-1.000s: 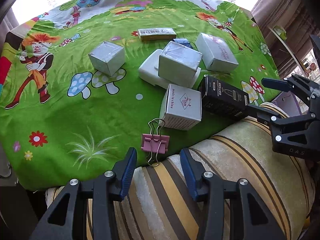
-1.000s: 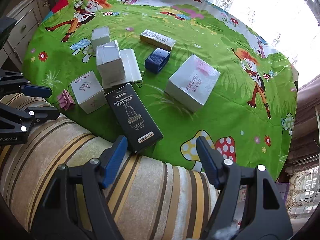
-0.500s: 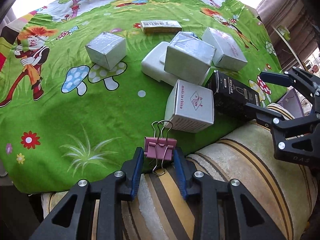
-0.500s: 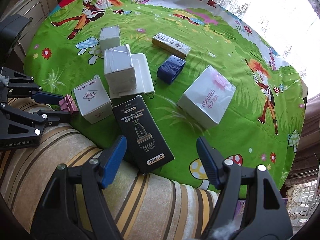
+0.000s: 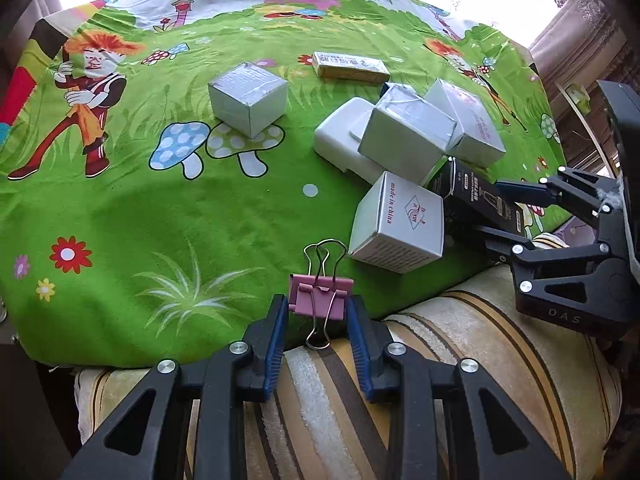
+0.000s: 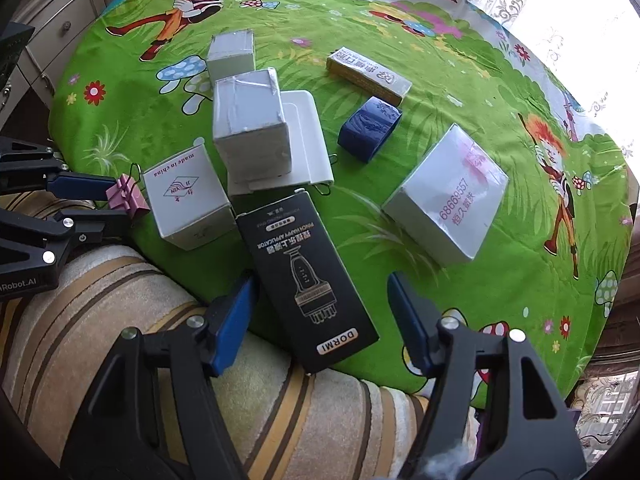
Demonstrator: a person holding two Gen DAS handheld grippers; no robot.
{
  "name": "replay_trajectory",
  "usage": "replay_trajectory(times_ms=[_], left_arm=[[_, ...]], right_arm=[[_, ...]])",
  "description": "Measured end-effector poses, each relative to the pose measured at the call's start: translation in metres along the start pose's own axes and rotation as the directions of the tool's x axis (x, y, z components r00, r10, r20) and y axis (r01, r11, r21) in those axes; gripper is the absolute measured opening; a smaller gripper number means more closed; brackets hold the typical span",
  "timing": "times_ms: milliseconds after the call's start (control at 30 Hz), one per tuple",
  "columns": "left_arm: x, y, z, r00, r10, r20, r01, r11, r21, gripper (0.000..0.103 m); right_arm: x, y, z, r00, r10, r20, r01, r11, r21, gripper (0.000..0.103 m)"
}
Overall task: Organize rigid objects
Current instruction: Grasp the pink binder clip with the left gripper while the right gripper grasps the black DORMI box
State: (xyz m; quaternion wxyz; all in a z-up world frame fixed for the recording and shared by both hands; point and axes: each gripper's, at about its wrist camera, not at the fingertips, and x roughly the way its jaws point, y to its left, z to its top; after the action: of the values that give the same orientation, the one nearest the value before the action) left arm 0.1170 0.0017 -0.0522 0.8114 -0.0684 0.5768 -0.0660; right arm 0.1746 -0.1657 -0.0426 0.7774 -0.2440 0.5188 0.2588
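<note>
While the left gripper (image 5: 318, 312) pinches the pink binder clip (image 5: 320, 295) at the green cloth's (image 5: 160, 208) near edge, the half-closed right gripper (image 6: 320, 304) straddles, without touching, the black DORMI box (image 6: 306, 280), whose long axis runs away from it.

The left black plastic two-finger gripper (image 5: 318, 322) has angular arms with triangular cut-outs, silver round screw heads at the joints and blue ribbed pads on its fingertips (image 5: 276, 332). The right black plastic gripper (image 6: 322, 316) is built alike, with the same blue pads (image 6: 232, 320) and silver screws. Pale lettering marks both housings: "DAS" on the right one, "Robot.AI" on the left.
</note>
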Motion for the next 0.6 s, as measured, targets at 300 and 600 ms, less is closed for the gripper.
replay_trajectory(times_ms=[300, 600], left_arm=[[-0.023, 0.020, -0.012, 0.997, -0.008, 0.071, 0.015, 0.996, -0.091, 0.031], [-0.047, 0.018, -0.014, 0.986, 0.015, 0.164, 0.008, 0.990, -0.142, 0.031]], right_arm=[[-0.012, -0.006, -0.009, 0.999, 0.007, 0.035, -0.009, 0.999, 0.048, 0.043], [-0.042, -0.013, -0.025, 0.994, 0.007, 0.111, -0.019, 0.994, 0.104, 0.043]])
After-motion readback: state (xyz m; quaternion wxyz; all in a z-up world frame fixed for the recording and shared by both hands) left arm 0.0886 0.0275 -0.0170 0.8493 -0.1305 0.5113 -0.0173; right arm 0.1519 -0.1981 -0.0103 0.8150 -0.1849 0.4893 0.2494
